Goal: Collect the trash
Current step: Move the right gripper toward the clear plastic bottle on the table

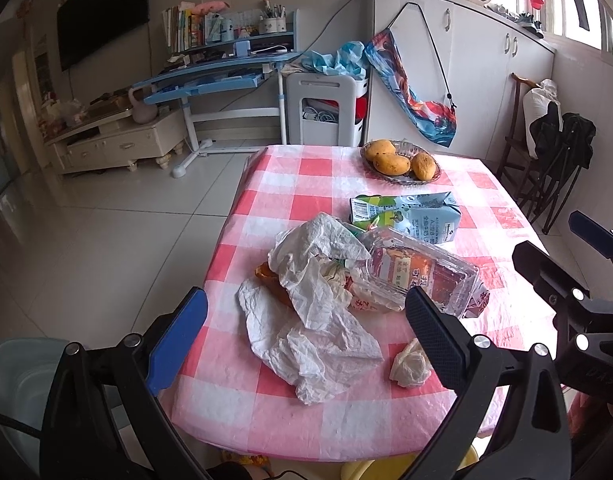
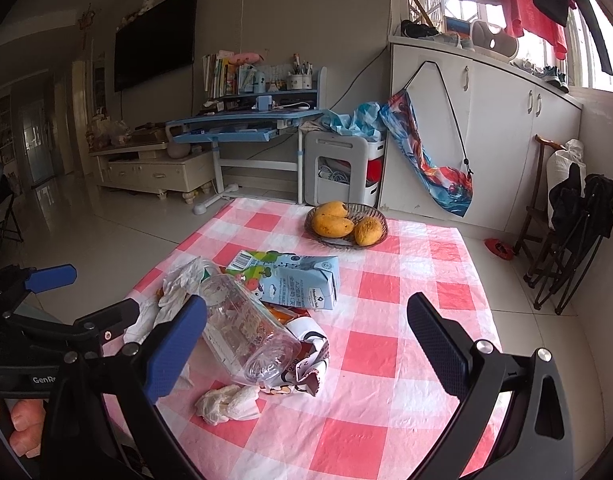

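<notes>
Two handheld grippers hover over the near edge of a desk (image 1: pixel 346 420) covered with a pink and white checked cloth. The left gripper (image 1: pixel 306 328) has its jaws spread wide and holds nothing; crumpled white tissue paper (image 1: pixel 314 320) lies on the cloth between its fingers. The right gripper (image 2: pixel 306 336) is likewise wide open and empty. Just beside its blue finger lies a clear plastic bottle (image 2: pixel 246 332) on its side, with a small wadded tissue (image 2: pixel 226 402) nearer the desk edge and a torn printed wrapper (image 2: pixel 310 360) touching the bottle's base. Behind the bottle lies a flattened blue milk carton (image 2: pixel 302 284). Farther back, well apart from the trash, a bowl of three mangoes (image 2: pixel 346 222) sits near the far edge.
</notes>
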`<state>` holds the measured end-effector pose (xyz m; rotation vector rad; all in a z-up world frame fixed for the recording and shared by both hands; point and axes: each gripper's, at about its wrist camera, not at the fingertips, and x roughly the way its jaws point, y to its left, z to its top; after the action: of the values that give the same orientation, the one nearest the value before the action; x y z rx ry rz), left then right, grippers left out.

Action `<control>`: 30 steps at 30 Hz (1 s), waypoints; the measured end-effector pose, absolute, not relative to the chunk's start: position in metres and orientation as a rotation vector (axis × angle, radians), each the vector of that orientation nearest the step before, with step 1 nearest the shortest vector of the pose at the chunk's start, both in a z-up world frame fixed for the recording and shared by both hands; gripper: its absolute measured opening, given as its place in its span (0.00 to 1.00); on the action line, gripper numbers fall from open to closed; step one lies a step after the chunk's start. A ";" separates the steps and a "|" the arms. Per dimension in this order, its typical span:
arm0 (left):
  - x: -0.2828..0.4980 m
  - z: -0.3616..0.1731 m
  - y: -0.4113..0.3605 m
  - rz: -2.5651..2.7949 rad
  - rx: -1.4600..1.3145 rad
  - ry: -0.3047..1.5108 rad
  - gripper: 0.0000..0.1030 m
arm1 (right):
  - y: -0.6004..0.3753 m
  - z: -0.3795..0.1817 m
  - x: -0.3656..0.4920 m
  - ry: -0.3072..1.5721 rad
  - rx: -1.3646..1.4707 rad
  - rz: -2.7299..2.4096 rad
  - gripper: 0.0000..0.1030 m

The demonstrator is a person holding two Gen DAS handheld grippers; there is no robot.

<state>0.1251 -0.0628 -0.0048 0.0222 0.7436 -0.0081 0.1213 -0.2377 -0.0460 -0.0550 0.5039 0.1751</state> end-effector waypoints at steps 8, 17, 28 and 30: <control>0.128 -0.006 -0.062 -0.006 0.023 0.754 0.93 | -0.236 -0.050 0.127 0.517 -0.063 0.187 0.93; 0.142 -0.016 -0.036 0.082 -0.048 0.813 0.93 | -0.230 -0.064 0.142 0.582 -0.092 0.186 0.93; 0.152 -0.025 -0.021 0.128 -0.071 0.839 0.93 | -0.209 -0.082 0.162 0.664 -0.141 0.259 0.77; 0.153 -0.026 -0.020 0.130 -0.069 0.843 0.93 | -0.205 -0.086 0.167 0.685 -0.142 0.282 0.75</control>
<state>0.1528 -0.0202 -0.0256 -0.0690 0.8428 0.1303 0.1667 -0.2055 -0.0855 -0.1418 0.6854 0.2818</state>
